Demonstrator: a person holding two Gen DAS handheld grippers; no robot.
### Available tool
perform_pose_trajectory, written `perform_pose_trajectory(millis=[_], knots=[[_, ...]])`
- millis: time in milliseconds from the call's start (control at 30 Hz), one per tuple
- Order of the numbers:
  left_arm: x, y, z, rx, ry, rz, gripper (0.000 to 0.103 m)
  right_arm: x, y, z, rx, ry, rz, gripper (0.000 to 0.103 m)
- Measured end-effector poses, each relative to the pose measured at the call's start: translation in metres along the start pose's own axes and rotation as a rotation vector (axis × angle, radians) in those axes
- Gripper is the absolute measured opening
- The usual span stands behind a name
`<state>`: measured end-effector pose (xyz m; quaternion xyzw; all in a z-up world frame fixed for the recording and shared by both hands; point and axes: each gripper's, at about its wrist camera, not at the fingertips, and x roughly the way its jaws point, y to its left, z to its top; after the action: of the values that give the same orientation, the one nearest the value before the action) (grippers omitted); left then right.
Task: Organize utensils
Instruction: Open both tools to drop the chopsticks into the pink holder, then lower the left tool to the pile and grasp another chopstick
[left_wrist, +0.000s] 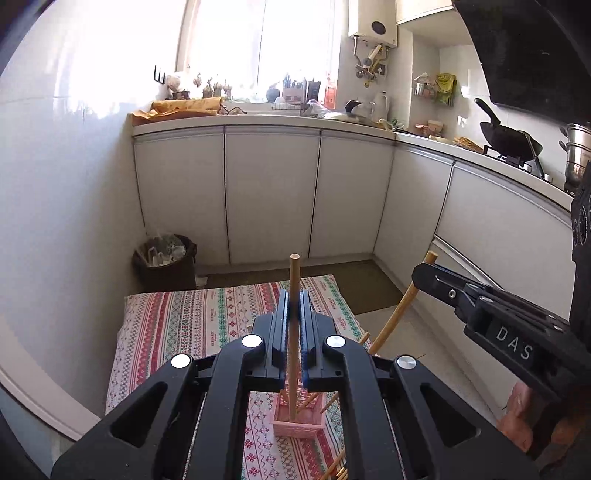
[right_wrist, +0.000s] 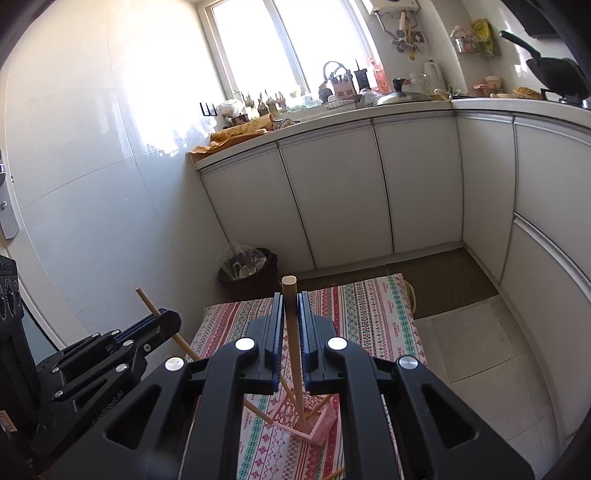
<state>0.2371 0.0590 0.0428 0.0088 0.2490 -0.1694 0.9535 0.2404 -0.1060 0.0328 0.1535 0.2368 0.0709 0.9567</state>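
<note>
Chopsticks, round pale wooden ones, are what both grippers carry here. The left gripper (left_wrist: 294, 314) has its fingers pinched tight on one chopstick (left_wrist: 293, 280), which stands nearly upright between the ribbed blue pads, its lower tip already down inside the pink basket (left_wrist: 297, 424). The right gripper (right_wrist: 291, 317) is clamped just as firmly on a second chopstick (right_wrist: 290, 306), and in the right wrist view that stick also reaches down into the same basket.

This looks like the delivery step: both sticks sit over the holder, not yet released. The next move calls for easing each pair of fingers apart so the sticks drop and lean with the few already slanting in the basket, without tipping it; it looks light, a small latticed plastic box with thin walls.

It stands near the close edge of a counter draped in a woven-pattern cloth (left_wrist: 184, 325) of red, green and white bands. More chopsticks lie loose on the cloth at the near edge (left_wrist: 338, 469).
</note>
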Motion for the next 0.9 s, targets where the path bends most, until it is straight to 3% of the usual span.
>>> perform_pose_trajectory(millis=[67, 133, 167, 300, 533, 667, 833, 900], knots=[[0.020, 0.007, -0.008, -0.042, 0.020, -0.021, 0.004, 0.018, -0.003, -0.008, -0.003, 0.005, -0.010, 0.012], [0.038, 0.013, -0.021, -0.070, 0.068, -0.023, 0.006, 0.033, -0.012, -0.017, 0.015, 0.035, -0.031, 0.039], [0.041, 0.016, -0.024, -0.082, 0.084, -0.020, 0.006, 0.036, -0.018, -0.021, 0.041, 0.050, -0.035, 0.044], [0.031, 0.028, -0.029, -0.097, 0.065, -0.019, 0.008, 0.031, -0.027, -0.027, 0.020, 0.048, -0.086, 0.045], [-0.009, 0.024, -0.021, -0.083, -0.010, -0.021, 0.037, 0.002, -0.026, -0.032, -0.003, 0.030, -0.120, 0.045], [-0.028, 0.013, -0.024, -0.061, -0.033, -0.011, 0.044, -0.015, -0.021, -0.037, -0.019, 0.018, -0.135, 0.048], [-0.048, 0.008, -0.034, -0.064, -0.053, 0.012, 0.065, -0.038, -0.020, -0.048, -0.012, -0.004, -0.150, 0.070], [-0.054, 0.007, -0.039, -0.066, -0.055, 0.021, 0.069, -0.047, -0.021, -0.054, -0.005, -0.013, -0.159, 0.075]])
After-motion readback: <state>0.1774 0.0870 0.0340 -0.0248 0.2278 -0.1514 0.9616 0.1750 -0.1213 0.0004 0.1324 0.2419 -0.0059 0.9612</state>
